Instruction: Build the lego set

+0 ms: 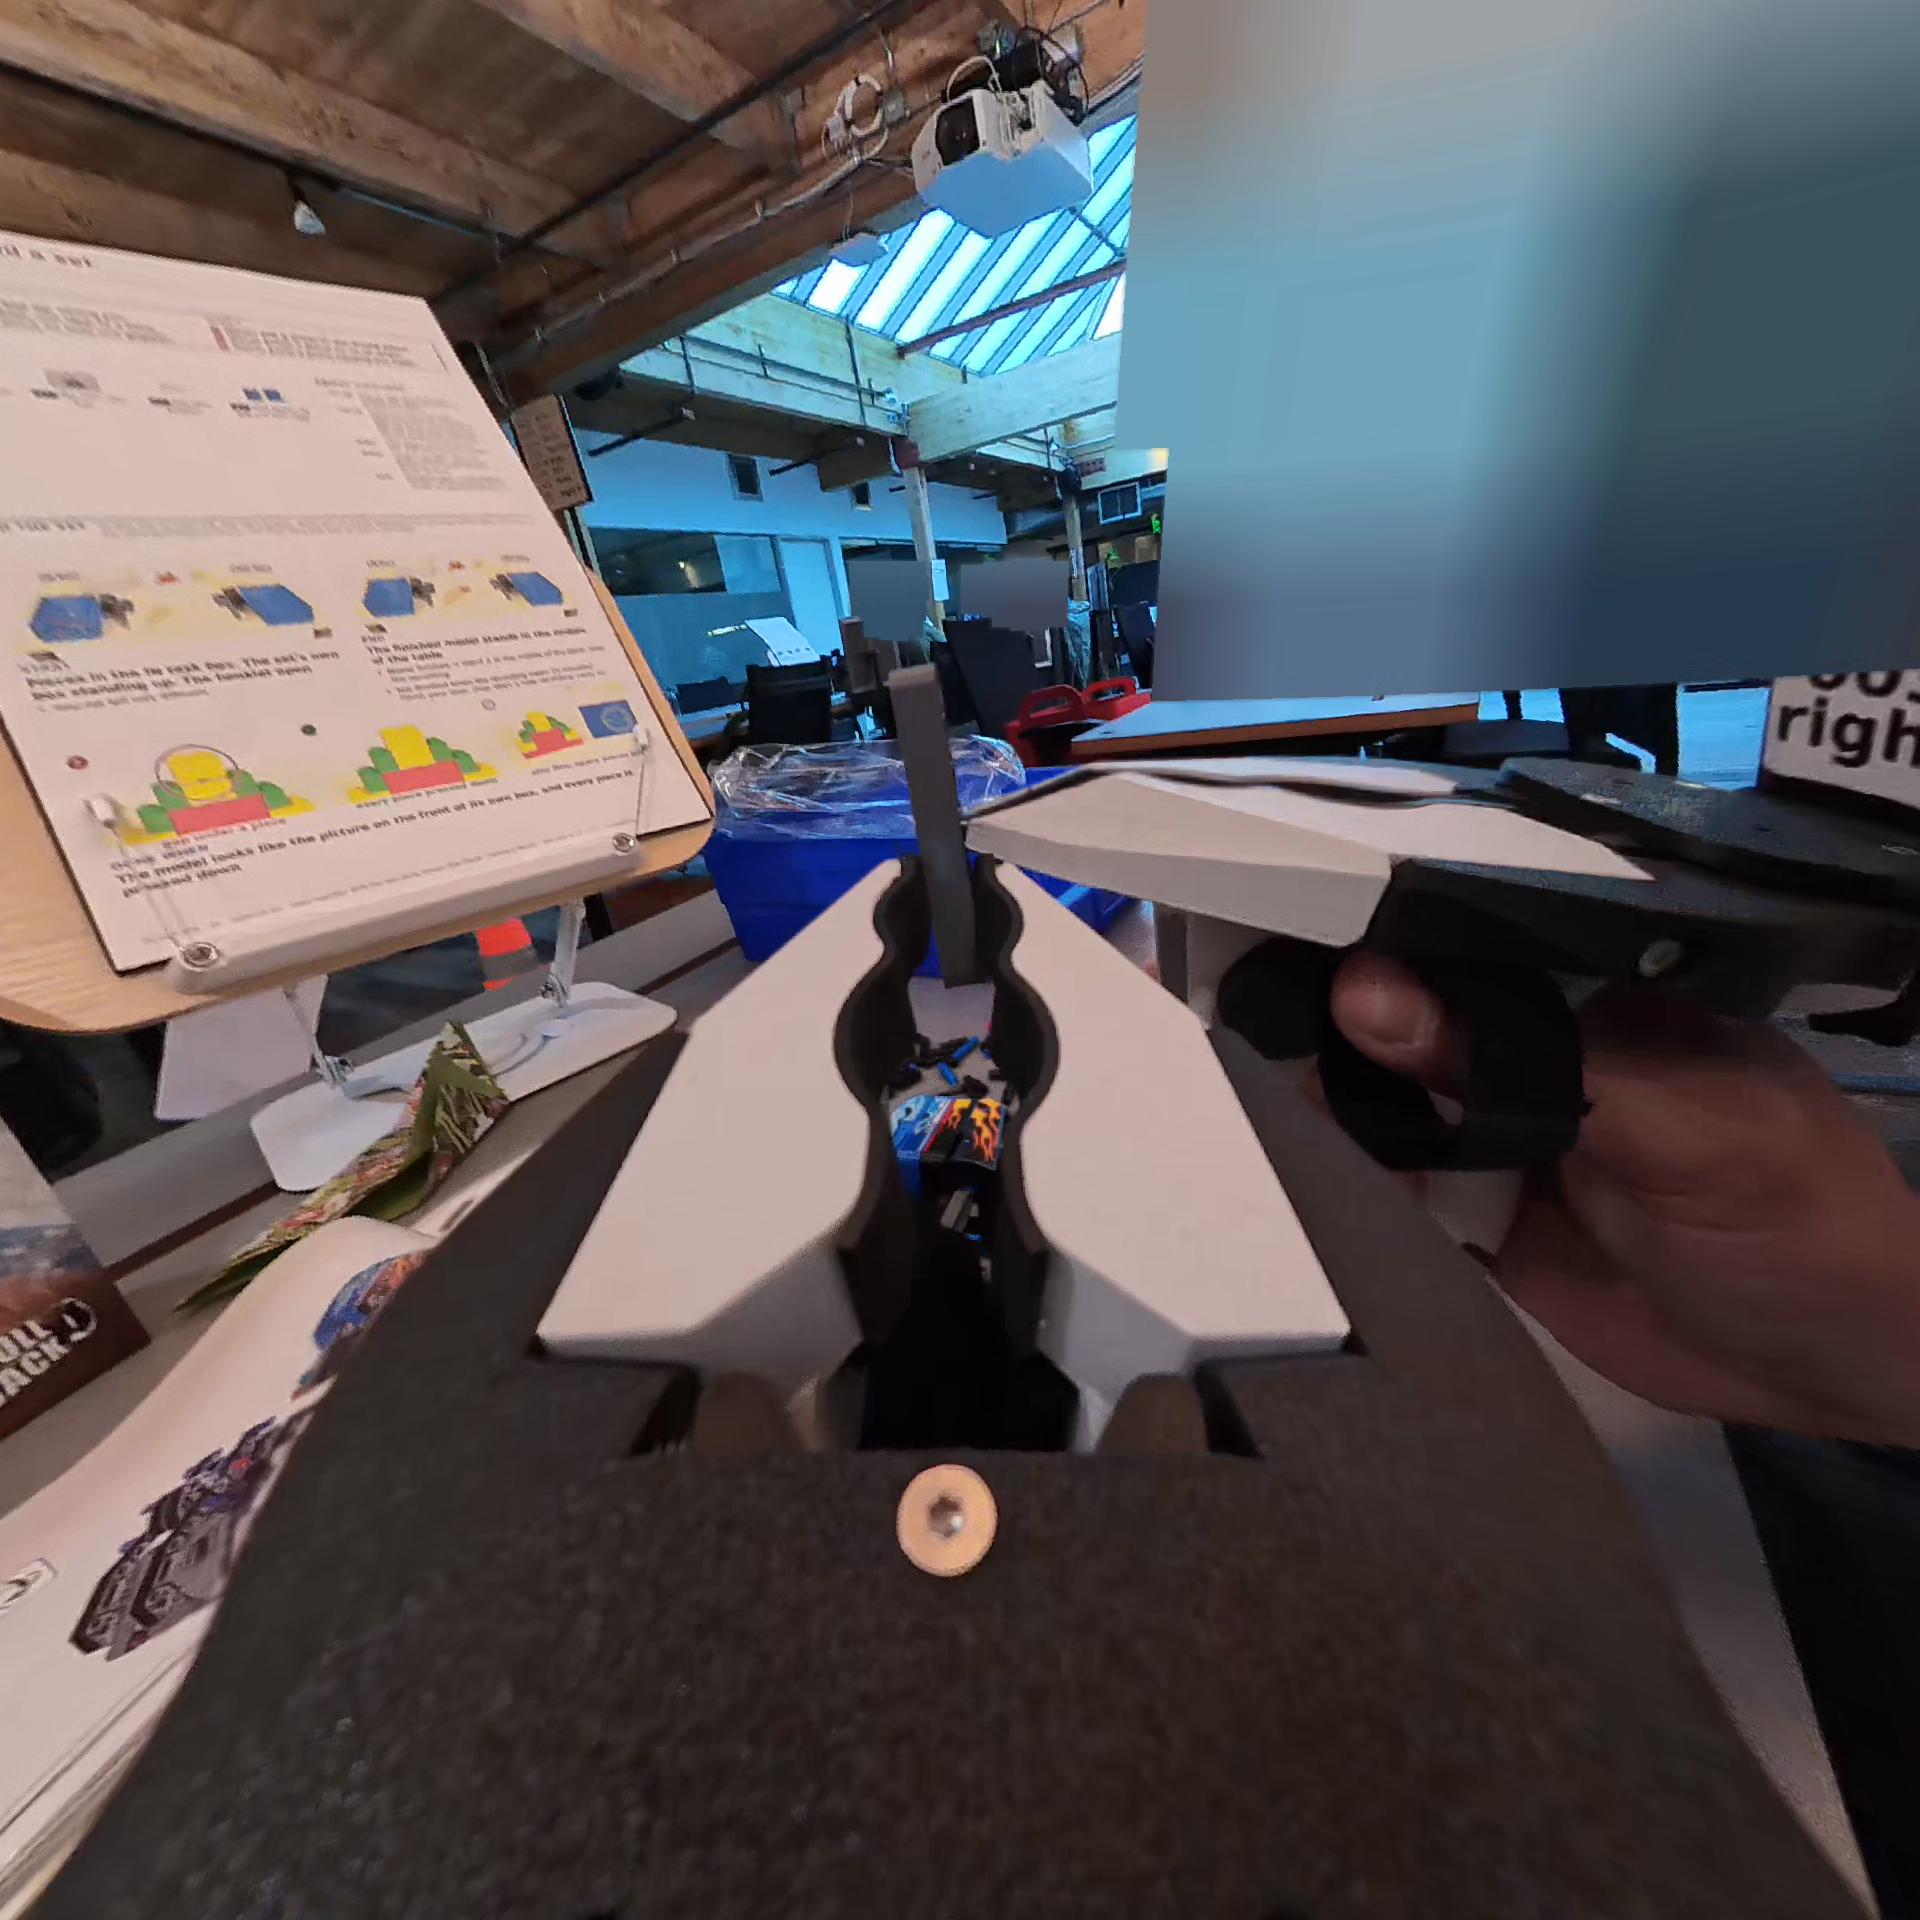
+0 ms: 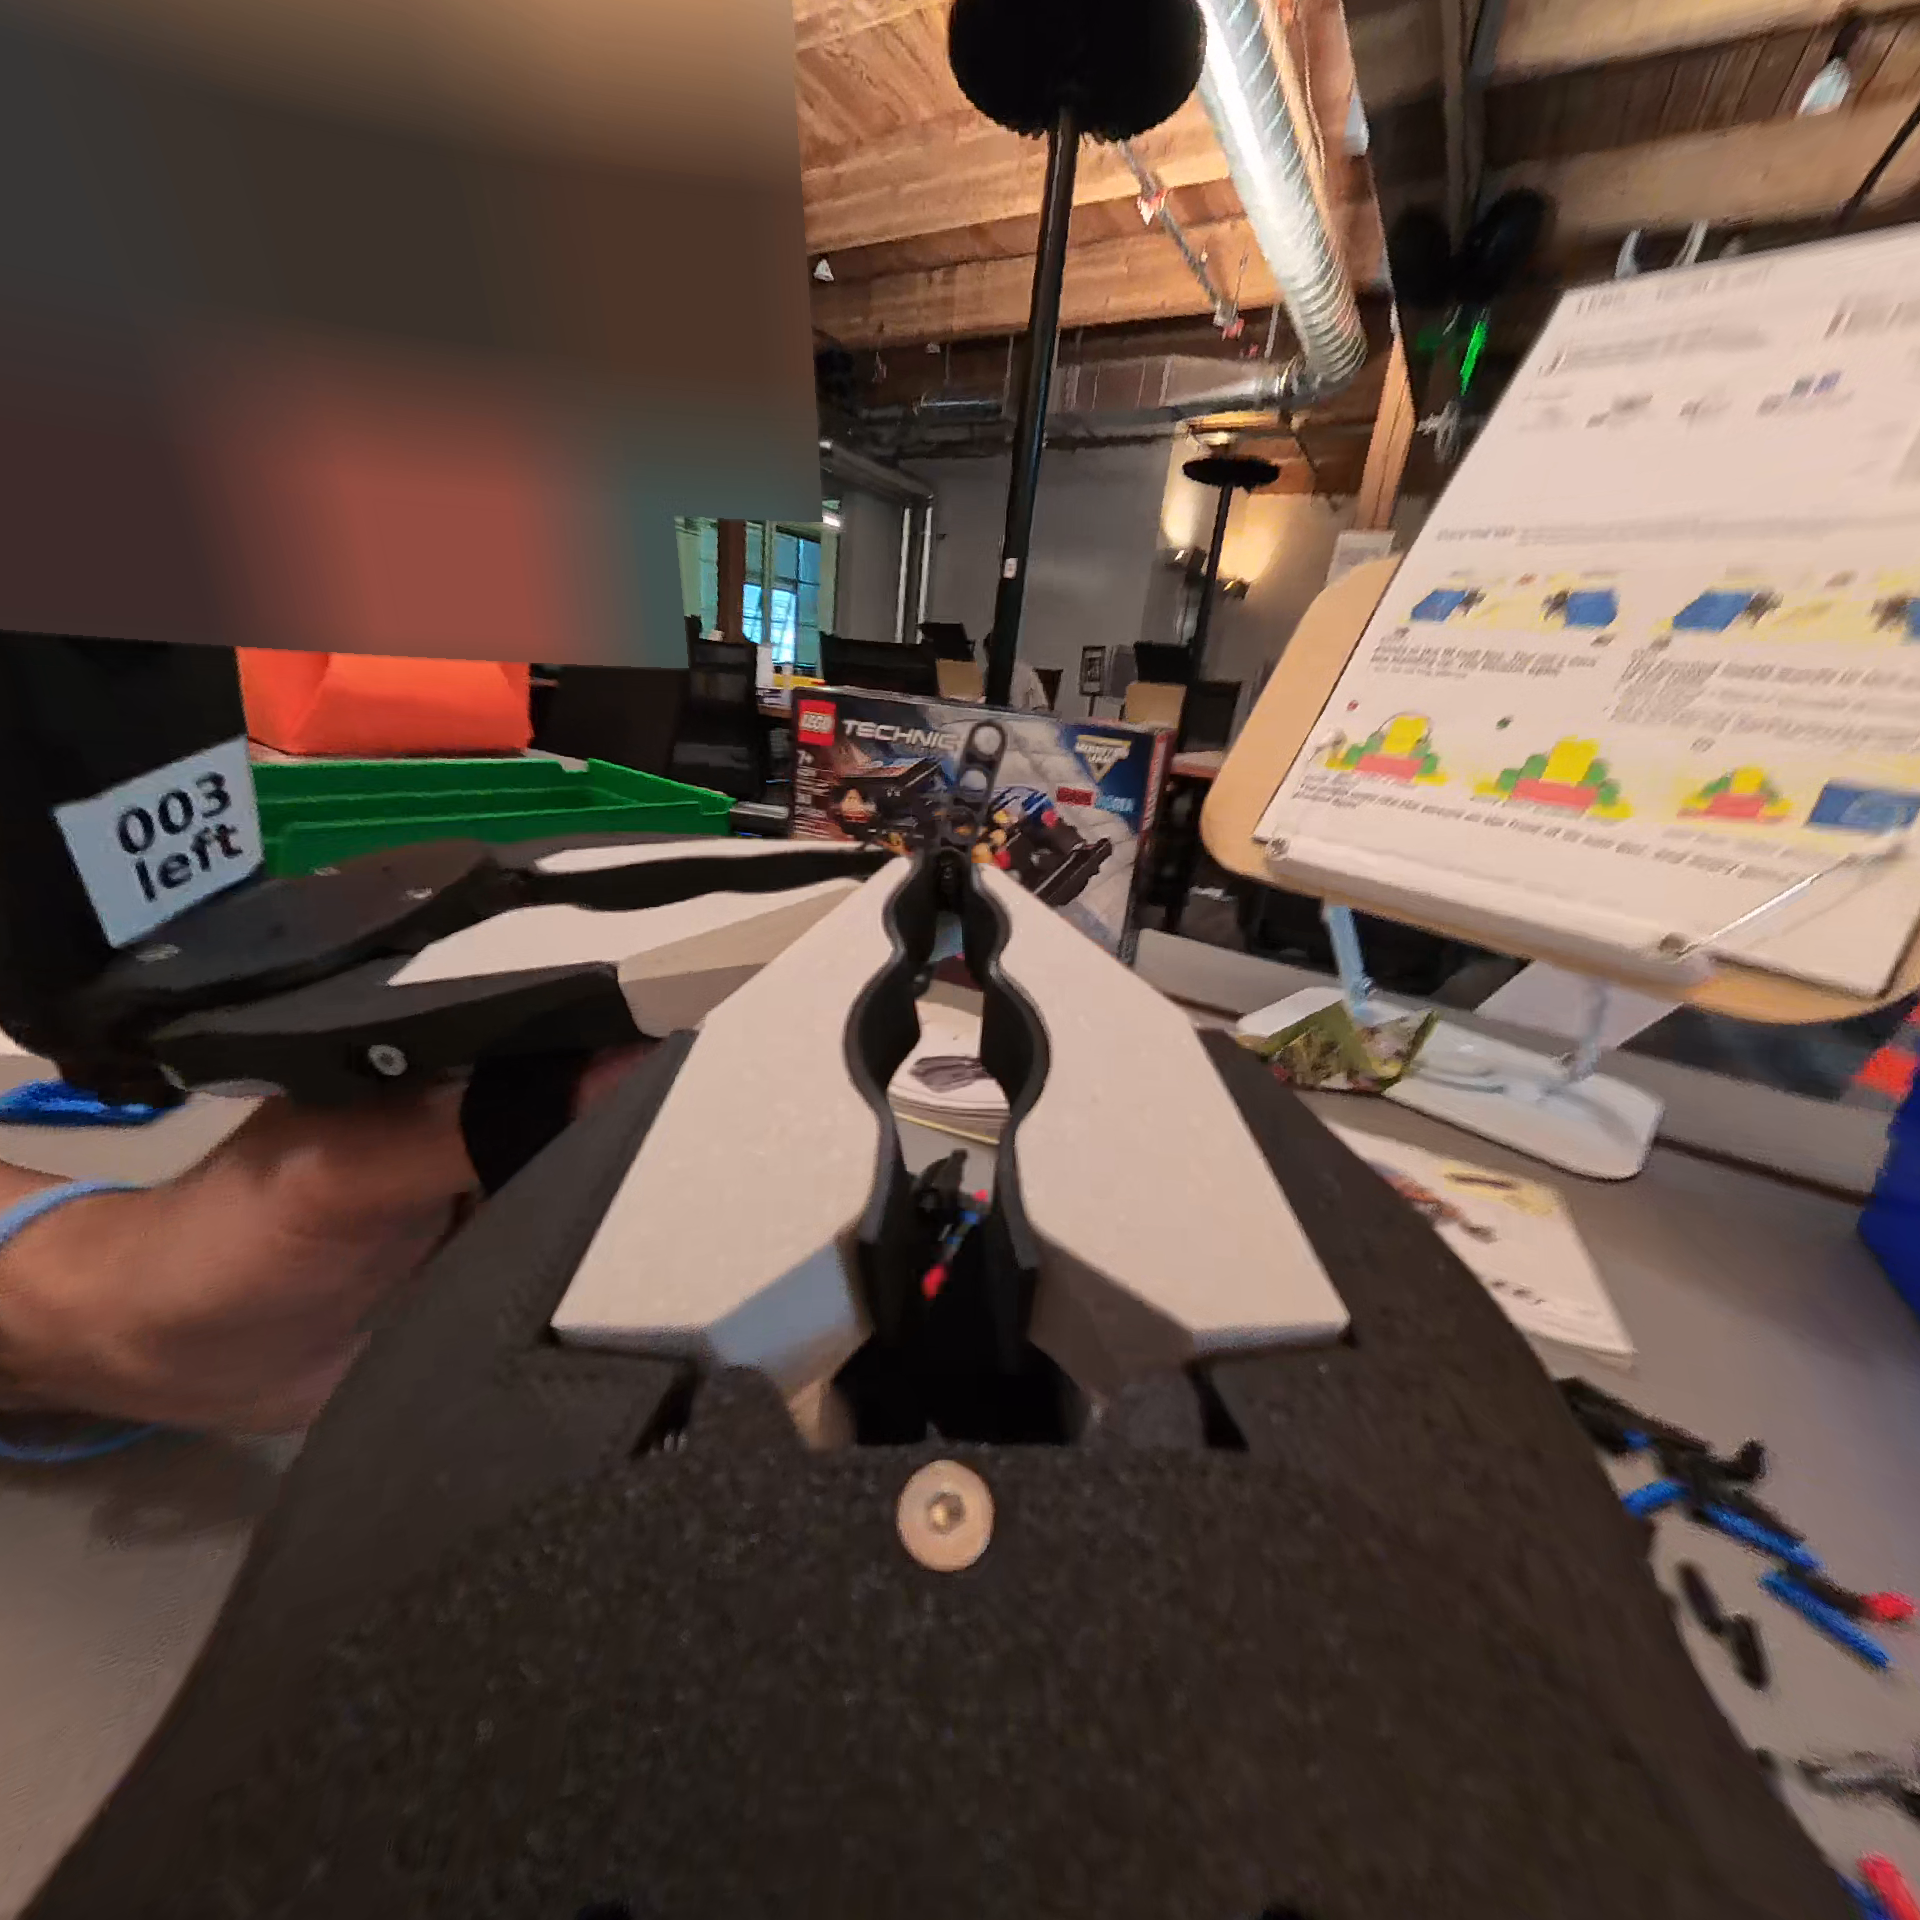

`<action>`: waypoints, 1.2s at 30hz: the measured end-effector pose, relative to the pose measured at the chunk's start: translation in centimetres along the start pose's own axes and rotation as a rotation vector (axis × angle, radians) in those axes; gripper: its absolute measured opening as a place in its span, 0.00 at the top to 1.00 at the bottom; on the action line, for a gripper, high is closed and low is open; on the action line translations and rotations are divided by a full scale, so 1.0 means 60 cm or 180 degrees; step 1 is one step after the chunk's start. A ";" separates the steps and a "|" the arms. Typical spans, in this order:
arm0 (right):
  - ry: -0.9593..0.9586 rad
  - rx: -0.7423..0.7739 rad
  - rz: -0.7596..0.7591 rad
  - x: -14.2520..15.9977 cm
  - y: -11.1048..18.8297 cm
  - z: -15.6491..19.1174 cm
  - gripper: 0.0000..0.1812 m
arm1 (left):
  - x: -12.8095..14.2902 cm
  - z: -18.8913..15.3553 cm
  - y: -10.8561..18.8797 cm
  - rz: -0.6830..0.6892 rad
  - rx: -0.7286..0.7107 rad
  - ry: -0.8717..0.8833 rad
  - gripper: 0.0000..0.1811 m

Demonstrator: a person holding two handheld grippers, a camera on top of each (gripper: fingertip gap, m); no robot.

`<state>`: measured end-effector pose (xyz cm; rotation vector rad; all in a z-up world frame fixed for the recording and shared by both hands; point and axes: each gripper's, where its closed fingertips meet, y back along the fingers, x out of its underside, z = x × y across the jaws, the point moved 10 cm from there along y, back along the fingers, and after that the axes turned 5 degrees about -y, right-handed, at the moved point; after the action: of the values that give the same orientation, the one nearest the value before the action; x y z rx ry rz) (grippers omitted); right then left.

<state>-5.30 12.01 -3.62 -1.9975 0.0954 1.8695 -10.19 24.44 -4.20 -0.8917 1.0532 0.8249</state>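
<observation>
Both claws are raised above the counter (image 2: 1714,1226), tips meeting. The left claw (image 1: 943,894) is clenched on a grey beam (image 1: 930,821) standing upright. The right claw (image 2: 948,883), reaching across from the right, pinches that beam's black end (image 2: 977,774).

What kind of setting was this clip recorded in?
Probably a shared office or workshop loft, not a home. Exposed timber ceiling with a metal duct, a ceiling projector by skylights, and rows of desks and chairs behind the grey table with its instruction sheet on a stand.
</observation>
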 end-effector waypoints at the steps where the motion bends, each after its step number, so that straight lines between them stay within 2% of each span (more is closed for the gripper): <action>1: 0.0090 -0.0004 -0.0025 -0.002 0.001 0.002 0.98 | -0.002 -0.001 0.001 -0.0028 -0.0019 -0.0062 0.96; 6: 0.0302 -0.0114 -0.0135 -0.008 0.005 0.006 0.98 | -0.010 -0.005 0.008 -0.0160 -0.0052 -0.0601 0.96; 8: -0.0150 -0.0270 -0.0154 -0.007 0.005 -0.001 0.98 | -0.011 -0.006 0.007 -0.0161 -0.0049 -0.0628 0.96; 10: -0.0753 -0.0382 -0.0191 -0.003 0.004 -0.003 0.98 | -0.011 -0.012 0.008 -0.0151 -0.0211 -0.0926 0.96; 13: -0.1172 -0.0464 -0.0275 0.003 0.003 -0.005 0.98 | -0.012 -0.018 0.007 -0.0122 -0.0326 -0.1144 0.96; 15: -0.1034 -0.0456 -0.0259 0.004 0.002 -0.008 0.98 | -0.011 -0.017 0.006 -0.0076 -0.0312 -0.1165 0.96; 18: -0.0497 -0.0375 -0.0234 0.003 0.002 -0.010 0.98 | -0.011 -0.015 0.003 -0.0027 -0.0248 -0.1078 0.96; 20: -0.0586 -0.0453 -0.0186 0.002 -0.003 -0.014 0.98 | -0.011 -0.009 0.003 -0.0019 -0.0219 -0.1148 0.96; 23: -0.0870 -0.0459 0.0223 0.005 -0.017 -0.030 0.98 | 0.003 0.011 -0.005 0.0183 -0.0069 -0.0706 0.97; 26: -0.0758 -0.0346 0.0556 0.010 -0.031 -0.042 0.97 | 0.016 0.028 -0.015 0.0430 0.0021 -0.0225 0.96; 30: -0.0919 -0.0368 0.0752 0.020 -0.047 -0.052 0.96 | 0.029 0.045 -0.019 0.0588 0.0083 0.0291 0.97; 36: -0.1081 -0.0535 0.0791 0.024 -0.052 -0.070 0.87 | 0.038 0.059 -0.019 0.0598 0.0238 0.0818 0.97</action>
<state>-0.23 13.81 -4.15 -1.8060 0.0964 2.4223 -7.26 27.48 -5.28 -0.8593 1.4005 0.8349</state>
